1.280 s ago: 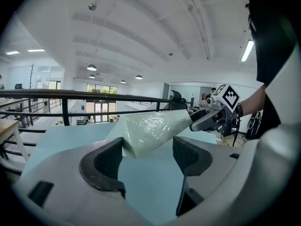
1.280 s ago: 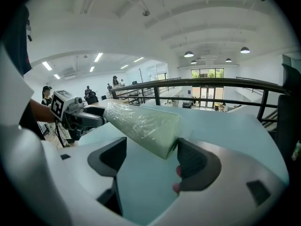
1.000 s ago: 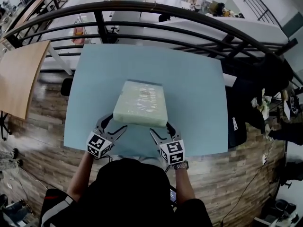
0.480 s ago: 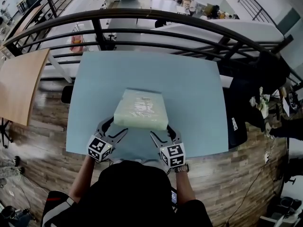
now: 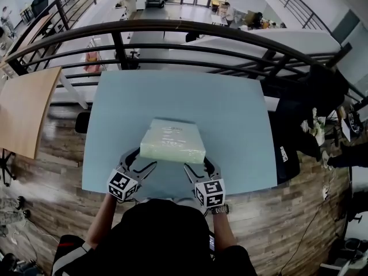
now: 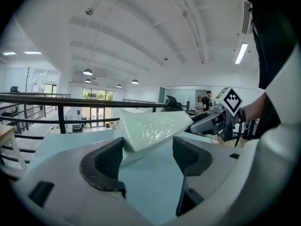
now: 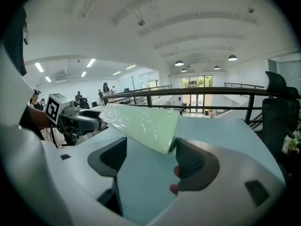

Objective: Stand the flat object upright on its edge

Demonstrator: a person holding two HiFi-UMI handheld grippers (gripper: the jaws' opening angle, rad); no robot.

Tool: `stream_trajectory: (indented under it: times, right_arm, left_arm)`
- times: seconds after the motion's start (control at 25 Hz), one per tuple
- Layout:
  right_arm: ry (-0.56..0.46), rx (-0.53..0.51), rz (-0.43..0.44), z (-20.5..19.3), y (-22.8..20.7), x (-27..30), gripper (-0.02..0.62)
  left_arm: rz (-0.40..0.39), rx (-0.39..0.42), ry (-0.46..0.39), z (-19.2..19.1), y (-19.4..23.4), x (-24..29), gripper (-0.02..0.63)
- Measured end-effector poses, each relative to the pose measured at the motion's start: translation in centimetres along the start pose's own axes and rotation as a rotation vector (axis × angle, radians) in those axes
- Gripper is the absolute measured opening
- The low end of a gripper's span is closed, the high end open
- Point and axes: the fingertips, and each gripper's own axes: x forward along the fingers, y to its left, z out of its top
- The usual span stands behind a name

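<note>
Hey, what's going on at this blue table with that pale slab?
A person has the left hand-held gripper and the right hand-held gripper at the near corners of a pale green, plastic-wrapped slab on the blue table. Both pairs of jaws stand apart. The slab is tilted, near edge raised, not yet upright.

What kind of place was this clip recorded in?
Likely a mezzanine in an open-plan office or lab: a light-blue table stands beside a black railing, white desks with people lie beyond it, and pendant lights hang from a high white ceiling.
</note>
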Motion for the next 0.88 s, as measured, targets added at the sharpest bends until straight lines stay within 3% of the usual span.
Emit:
stream_trajectory:
  times: [0.88]
  right_arm:
    - [-0.039,-0.012,-0.01,1.4,0.9,-2.0,0.311]
  left_arm:
    - [-0.009,0.013,-0.033,1.9,-0.7,-1.4,0.316]
